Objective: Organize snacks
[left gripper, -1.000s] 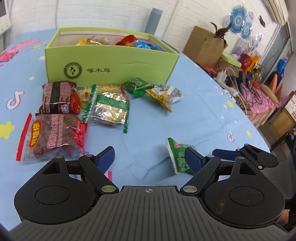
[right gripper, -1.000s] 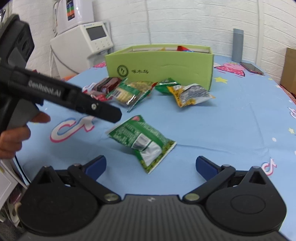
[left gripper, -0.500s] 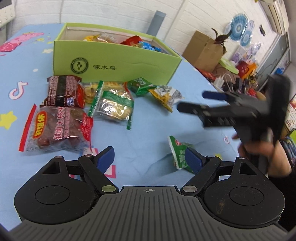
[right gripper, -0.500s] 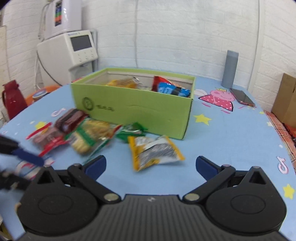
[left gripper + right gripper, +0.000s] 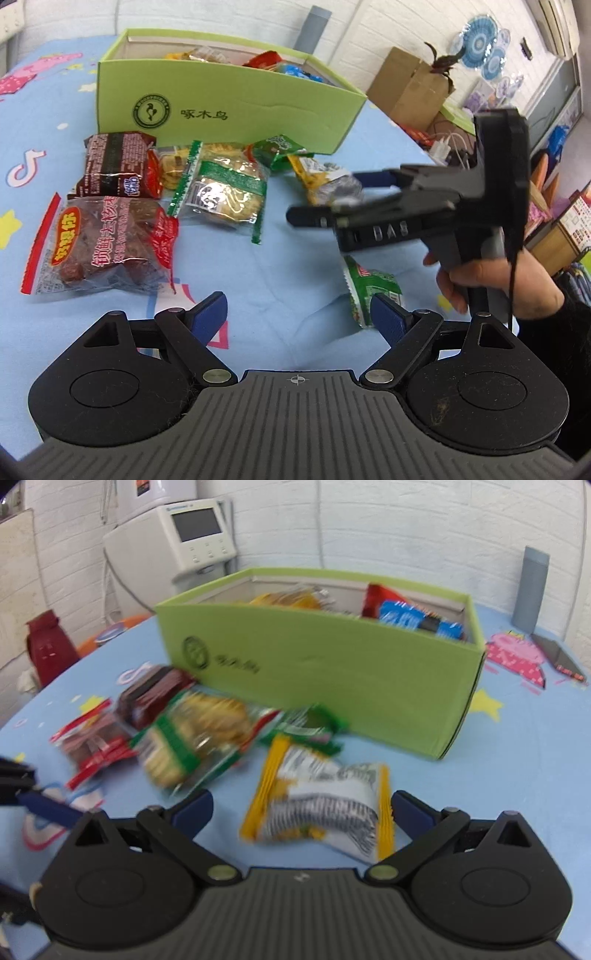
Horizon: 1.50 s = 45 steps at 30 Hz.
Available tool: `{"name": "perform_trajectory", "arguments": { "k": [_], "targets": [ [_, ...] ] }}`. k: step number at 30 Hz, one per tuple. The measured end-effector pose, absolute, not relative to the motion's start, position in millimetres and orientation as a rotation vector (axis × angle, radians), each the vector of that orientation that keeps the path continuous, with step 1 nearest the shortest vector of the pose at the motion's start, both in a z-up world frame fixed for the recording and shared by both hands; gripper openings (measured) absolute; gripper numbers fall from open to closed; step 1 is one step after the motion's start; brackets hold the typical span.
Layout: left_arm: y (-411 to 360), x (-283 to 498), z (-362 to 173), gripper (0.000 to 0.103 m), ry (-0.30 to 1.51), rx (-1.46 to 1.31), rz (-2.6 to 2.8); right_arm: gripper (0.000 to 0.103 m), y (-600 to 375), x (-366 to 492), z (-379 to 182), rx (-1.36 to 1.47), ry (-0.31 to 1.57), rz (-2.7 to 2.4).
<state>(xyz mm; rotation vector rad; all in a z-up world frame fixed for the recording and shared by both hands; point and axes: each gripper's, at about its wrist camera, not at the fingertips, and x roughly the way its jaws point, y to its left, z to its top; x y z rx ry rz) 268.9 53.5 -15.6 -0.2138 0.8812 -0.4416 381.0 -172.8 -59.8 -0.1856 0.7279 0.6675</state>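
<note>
A green box [image 5: 236,107] holding several snacks stands on the blue table; it also shows in the right wrist view [image 5: 332,672]. Loose packets lie before it: a yellow and grey packet [image 5: 325,805], a clear biscuit packet with green bands [image 5: 218,192], a dark red packet [image 5: 118,166], a red date packet [image 5: 103,243], a small green packet [image 5: 280,149]. Another green packet [image 5: 369,291] lies by my left gripper's right finger. My left gripper [image 5: 299,317] is open and empty. My right gripper [image 5: 301,808] is open, its fingers either side of the yellow and grey packet.
A grey cylinder [image 5: 532,587] and a phone [image 5: 557,659] sit at the table's far right. A white machine [image 5: 177,542] stands behind the table. A cardboard box [image 5: 410,88] and clutter lie beyond the right edge.
My right gripper has moved forward and down toward the yellow and grey packet, which now lies between its fingers. My left gripper has edged closer to the box.
</note>
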Motion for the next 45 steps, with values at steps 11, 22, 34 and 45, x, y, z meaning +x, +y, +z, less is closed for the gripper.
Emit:
{"name": "perform_trajectory", "arguments": {
  "k": [11,22,34,45],
  "targets": [
    [11.2,252.3,-13.2,0.076,0.884,-0.152,-0.504,0.102,-211.2,338.6,-36.0,-0.126,0.651,0.492],
    [5.9,263.6,-8.5,0.075,0.866,-0.188,-0.525,0.102,-247.8,272.2,-61.8,-0.254,0.67,0.321],
    [67.5,270.2,-13.0,0.071,0.863,-0.293,-0.334,0.102,-170.6,257.1,-66.1,-0.249,0.688,0.526],
    [125.1,225.8,-1.3,0.072,0.825,-0.407,-0.243,0.102,-137.4,219.2,-44.7,-0.202,0.646,0.712]
  ]
}}
